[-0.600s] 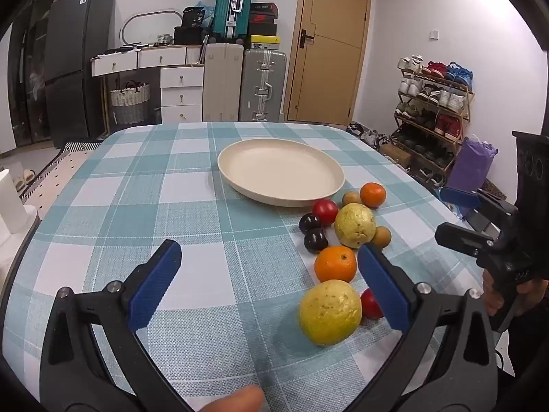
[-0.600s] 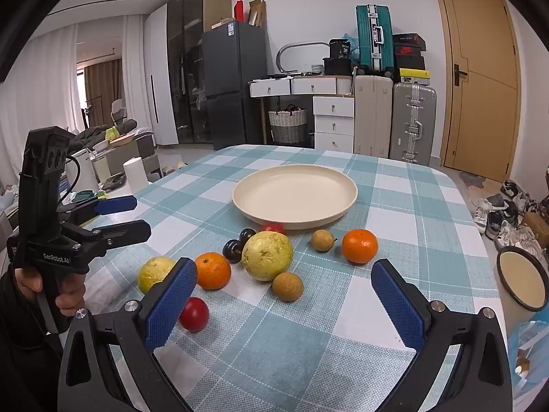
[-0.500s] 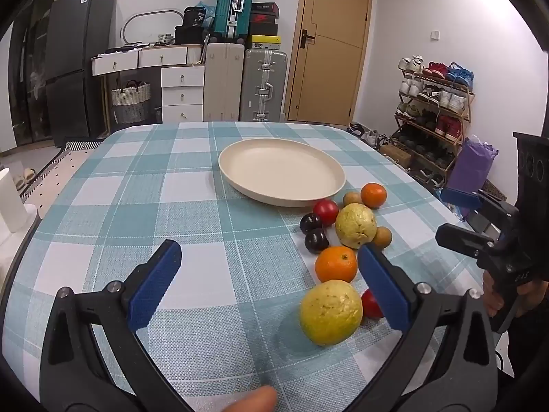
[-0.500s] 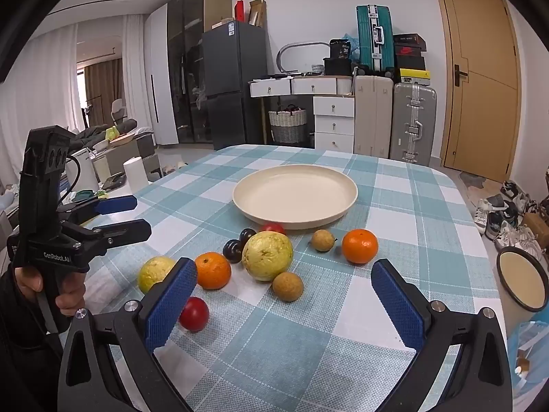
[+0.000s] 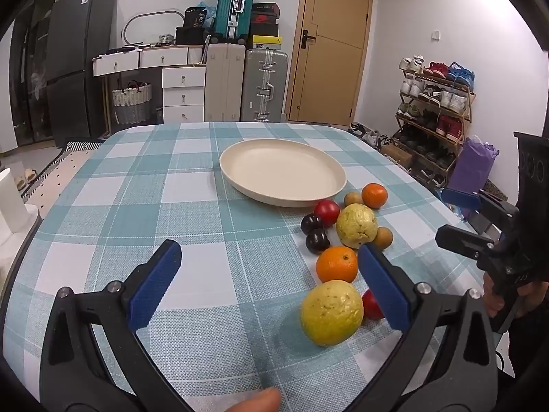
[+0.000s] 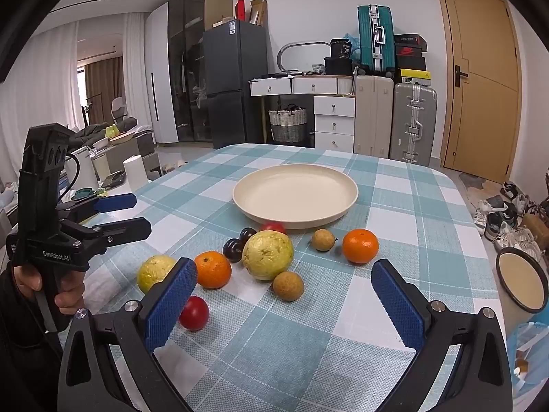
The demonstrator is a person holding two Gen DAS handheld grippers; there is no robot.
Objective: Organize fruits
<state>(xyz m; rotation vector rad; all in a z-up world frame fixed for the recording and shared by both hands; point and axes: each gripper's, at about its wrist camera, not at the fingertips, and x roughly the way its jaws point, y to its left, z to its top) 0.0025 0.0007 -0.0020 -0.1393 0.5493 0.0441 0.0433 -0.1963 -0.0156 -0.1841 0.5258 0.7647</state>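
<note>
On the checked tablecloth [image 5: 192,213], everything keys off the cream plate [image 6: 295,190]: empty, nothing loaded yet. All fruit sits loose on the near side of the plate. Closest to its rim: red tomato [image 6: 272,227], two dark plums [image 6: 236,244], small brown fruit [image 6: 323,239], orange [image 6: 360,245]. Further out from the plate: big yellow-green guava [image 6: 267,255], second orange [image 6: 212,269], another small brown fruit [image 6: 288,285]. Farthest from the plate: second guava [image 5: 331,312] and second tomato [image 6: 194,313].

Left gripper [image 5: 271,285]: jaws wide, empty. Far guava sits just inside its right pad, not touching as far as I can see. Right gripper [image 6: 283,297]: jaws wide, empty, brown fruit and big guava ahead of the gap.

Step in hand, my read: first pick, likely left on the far guava.

How to do it well:
- shift left gripper toward the guava so it centres between the pads; right now it's off to one side, and closing like this would likely shove it into the tomato behind
- come lower, pads at the widest part of the fruit, else it squirts out
- close gently, guava bruises
- lift clear, carry over the other fruit, set down mid-plate so it can't roll off the low rim
- round fruit rolls: avoid nudging neighbours

Pose: both grippers pitched down toward the table, held side by side from the edge opposite the plate, each gripped by a hand [image 6: 48,283]. Neither touches the cloth.
</note>
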